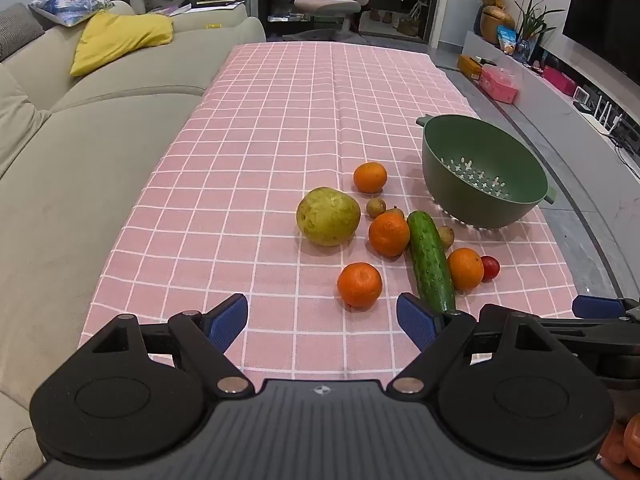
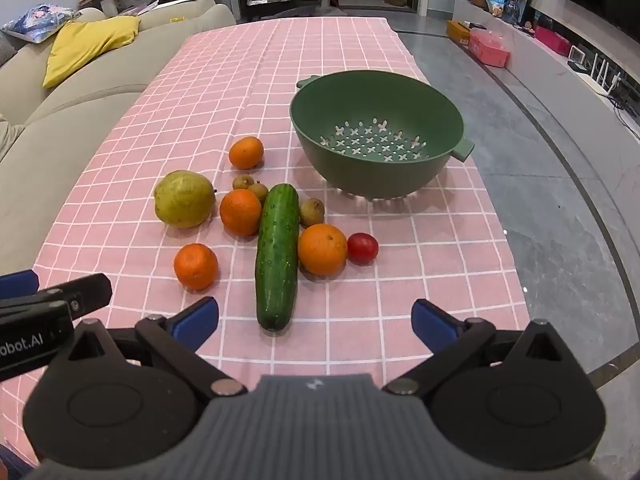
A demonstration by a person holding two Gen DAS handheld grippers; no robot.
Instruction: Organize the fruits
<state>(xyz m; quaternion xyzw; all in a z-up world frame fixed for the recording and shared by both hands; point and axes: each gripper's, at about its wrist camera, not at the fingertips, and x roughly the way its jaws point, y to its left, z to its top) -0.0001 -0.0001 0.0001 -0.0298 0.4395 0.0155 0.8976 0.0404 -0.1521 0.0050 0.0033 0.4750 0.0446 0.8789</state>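
Observation:
A green colander (image 2: 376, 136) (image 1: 480, 172) stands empty on the pink checked tablecloth (image 2: 240, 80) (image 1: 280, 120). In front of it lie a cucumber (image 2: 278, 256) (image 1: 430, 256), a yellow-green pear (image 2: 184, 199) (image 1: 328, 216), several oranges such as the nearest one (image 2: 196, 266) (image 1: 359, 285), a small red tomato (image 2: 362, 247) (image 1: 490, 268) and small brown longans (image 2: 312, 212) (image 1: 376, 207). My left gripper (image 1: 322, 320) is open and empty just short of the nearest orange. My right gripper (image 2: 316, 320) is open and empty, with the cucumber's near end between its fingers.
A beige sofa (image 1: 80, 140) with a yellow cushion (image 1: 120, 40) runs along the table's left side. Grey floor (image 2: 540, 160) and a low TV shelf (image 2: 520, 52) with boxes lie to the right. An office chair (image 1: 328, 4) stands beyond the table's far end.

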